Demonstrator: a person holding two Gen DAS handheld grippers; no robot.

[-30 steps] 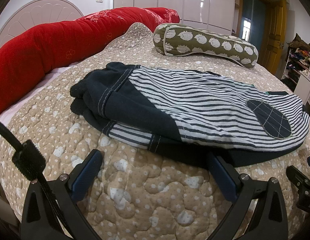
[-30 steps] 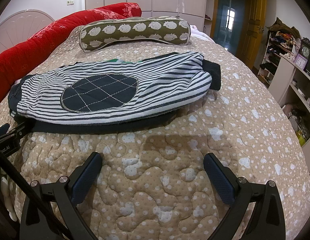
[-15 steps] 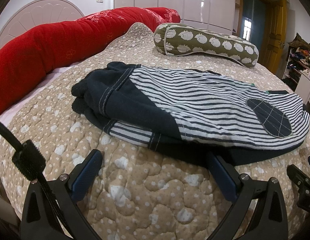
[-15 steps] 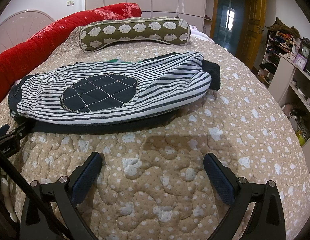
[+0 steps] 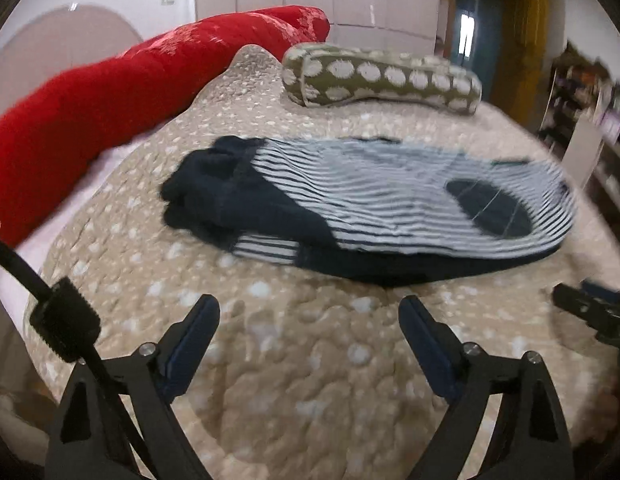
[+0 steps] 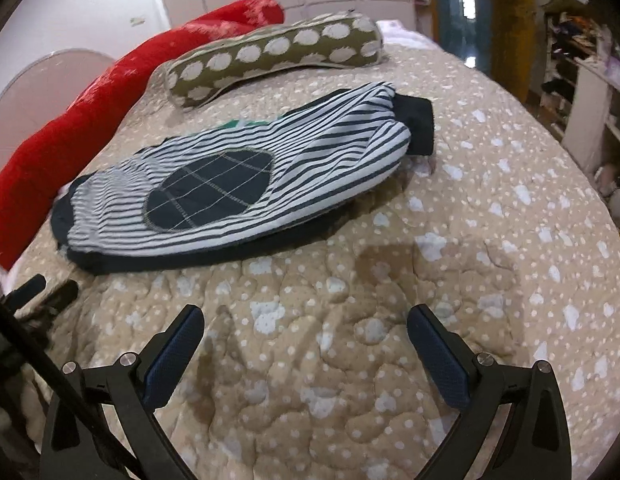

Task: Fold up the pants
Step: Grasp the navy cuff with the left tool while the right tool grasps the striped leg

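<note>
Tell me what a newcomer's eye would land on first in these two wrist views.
First, the folded navy-and-white striped pants with a dark oval patch, lying mid-bed on the beige dotted quilt. Next, the long red velvet bolster along the left edge, and the olive pillow with white spots behind the pants. Both grippers are open, holding nothing.

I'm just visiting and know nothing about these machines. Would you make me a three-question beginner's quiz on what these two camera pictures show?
1. True or false: the striped pants lie on the bed's quilt, held by neither tongs.
2. What lies beyond the pants? A) a spotted olive bolster B) a laptop C) a basket
3. Fill in: the oval knee patch on the pants is dark ____.

Key: 1 true, since the left tongs and right tongs both stand open over bare quilt. 2 A, the bolster. 3 navy.
</note>
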